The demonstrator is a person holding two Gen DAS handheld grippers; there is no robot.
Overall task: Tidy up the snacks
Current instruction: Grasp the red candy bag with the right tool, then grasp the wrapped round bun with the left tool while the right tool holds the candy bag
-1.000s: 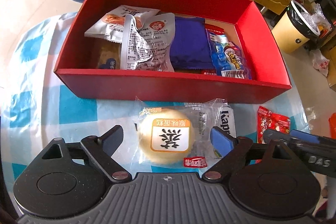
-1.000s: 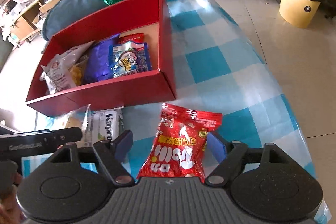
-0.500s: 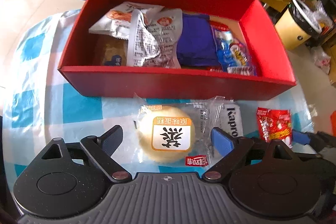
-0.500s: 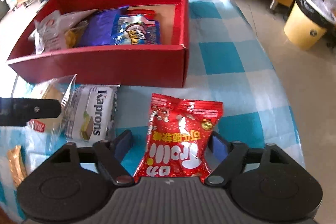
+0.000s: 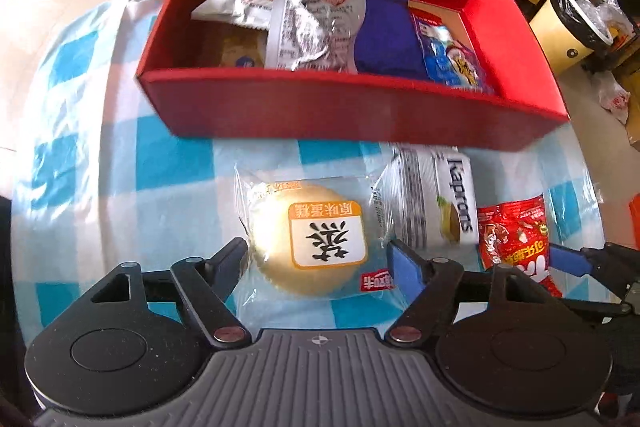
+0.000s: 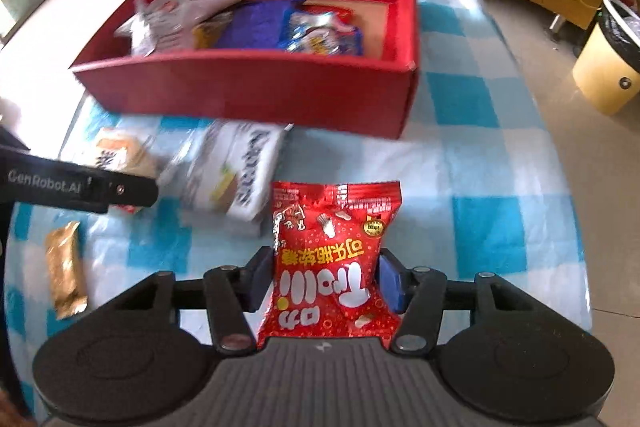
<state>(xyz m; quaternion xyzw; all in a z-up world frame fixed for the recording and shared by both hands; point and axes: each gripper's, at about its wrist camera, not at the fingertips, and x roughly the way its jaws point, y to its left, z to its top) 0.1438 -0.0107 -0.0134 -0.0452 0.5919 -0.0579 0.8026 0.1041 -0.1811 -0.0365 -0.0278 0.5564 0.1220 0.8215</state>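
Two hand-held grippers work side by side in front of the red box point(image 5: 360, 115), which sits on the blue-checked worktop point(image 5: 80, 155) and already holds several packets.

On the left, our left hand-held gripper point(image 5: 318, 261) stands wide open around the wrapped round cake point(image 5: 308, 243). One finger is just beside the wrapper's edge, the other near its far side, and neither seems to press on it. The cake lies flat on the worktop, close to the box's front wall. If we close from here, we judge the slack clear wrapper could crumple and slide out, or the soft cake could be squashed.

Between the two lies the white Kaprons packet point(image 5: 436, 203), just beside the cake; a finger closing wide might nudge it.

On the right, our right hand-held gripper point(image 6: 326, 281) has closed on the red candy bag point(image 6: 332, 259), both pads pressed against its lower half. The bag looks glossy, so we think it could slip during a lift, or catch on the box's front wall if carried low.

A small gold packet point(image 6: 66, 269) lies apart at the far left of that view.
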